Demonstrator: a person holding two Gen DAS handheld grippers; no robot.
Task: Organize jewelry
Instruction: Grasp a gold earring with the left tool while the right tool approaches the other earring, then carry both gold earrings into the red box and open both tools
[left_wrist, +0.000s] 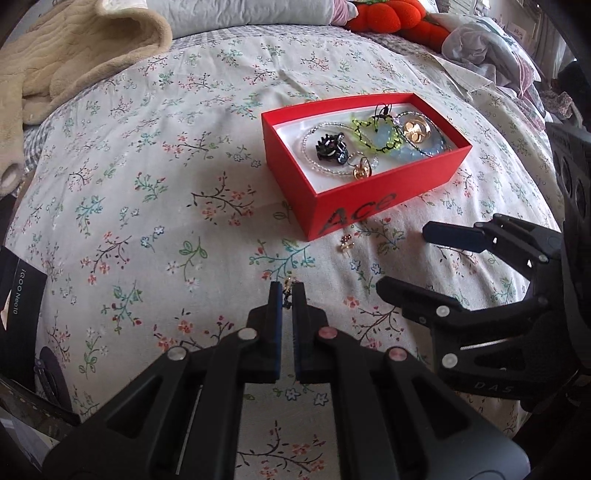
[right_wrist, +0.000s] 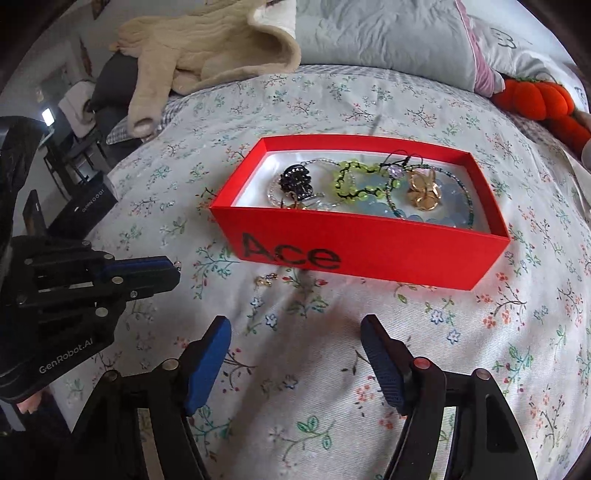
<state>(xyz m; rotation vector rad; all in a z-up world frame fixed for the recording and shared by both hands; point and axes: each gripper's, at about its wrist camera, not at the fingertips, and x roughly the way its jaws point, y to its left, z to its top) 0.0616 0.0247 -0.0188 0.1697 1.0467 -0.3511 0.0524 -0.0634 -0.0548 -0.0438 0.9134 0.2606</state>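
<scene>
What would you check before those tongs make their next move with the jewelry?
1. Left tongs pinching a small dark-and-gold earring: ok.
2. Grip secure: cannot tell; only the tip shows.
3. Open red cardboard box has room inside: ok, white floor bare at its left end.
4. Right tongs open and holding nothing: ok.
5. Small gold earring lying on the floral bedsheet by the box front: not ok, not yet boxed.

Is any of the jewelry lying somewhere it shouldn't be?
Yes. One small earring lies loose on the floral bedsheet, just outside the red box below its "Ace" side. The left hand-held gripper pinches another small piece. The rest is inside the box.
</scene>
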